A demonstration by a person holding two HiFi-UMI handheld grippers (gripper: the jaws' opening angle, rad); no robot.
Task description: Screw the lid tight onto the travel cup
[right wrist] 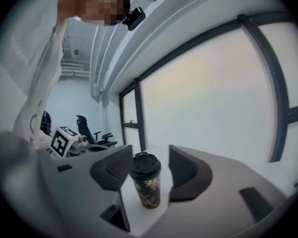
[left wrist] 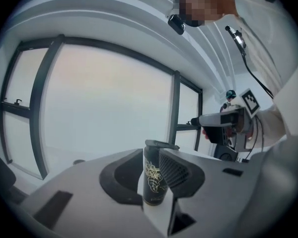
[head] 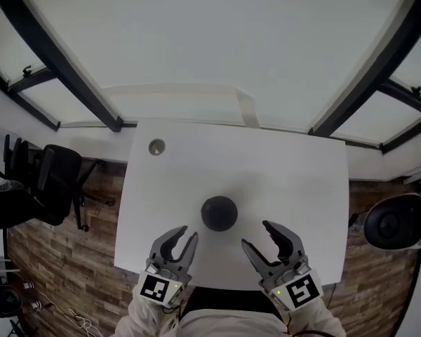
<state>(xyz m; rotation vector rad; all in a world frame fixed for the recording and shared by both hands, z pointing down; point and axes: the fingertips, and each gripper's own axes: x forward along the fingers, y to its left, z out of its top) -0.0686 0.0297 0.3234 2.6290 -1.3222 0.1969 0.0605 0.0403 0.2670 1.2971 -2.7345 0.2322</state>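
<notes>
Both fingers apart: left gripper (head: 186, 234), right gripper (head: 257, 234) | lidded cup (head: 219, 213) on white table (head: 281, 174) | plank floor (head: 56, 258), windows (left wrist: 104, 108)

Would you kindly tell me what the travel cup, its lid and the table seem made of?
Travel cup: dark paper or thin plastic, hard to tell; slight sheen, printed gold pattern.
Lid: probably moulded black plastic, matte, with a raised rim.
Table: likely laminate or painted board; smooth, white, no visible grain.
</notes>
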